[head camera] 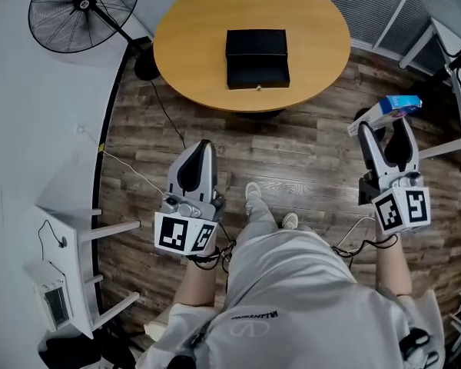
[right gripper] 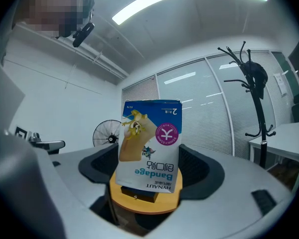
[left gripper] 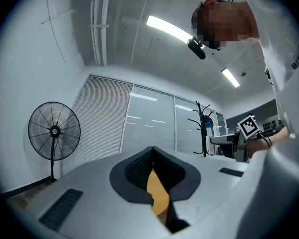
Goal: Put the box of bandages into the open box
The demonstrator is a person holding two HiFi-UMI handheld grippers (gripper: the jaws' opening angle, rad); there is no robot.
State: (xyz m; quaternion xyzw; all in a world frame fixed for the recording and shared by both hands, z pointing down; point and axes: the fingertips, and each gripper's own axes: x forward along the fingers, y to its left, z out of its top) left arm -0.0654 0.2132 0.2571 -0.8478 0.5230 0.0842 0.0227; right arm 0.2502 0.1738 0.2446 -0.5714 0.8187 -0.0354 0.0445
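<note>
Round wood table [head camera: 192, 44] mid-rm, blk pedestal fan [head camera: 83, 4] to its left — coat rack [right gripper: 255, 78] nr windows.

Smooth satin wood is seen on the round table [head camera: 207, 29]; a matt finish on the black box [head camera: 257, 58]. The floor [head camera: 307, 160] is laid in grained wood planks. The box of bandages [right gripper: 149, 146] is made of glossy printed card. The left gripper [head camera: 202, 151] and right gripper [head camera: 386, 133] are shelled in smooth grey plastic, lined with ribbed pads [left gripper: 137, 171].
</note>
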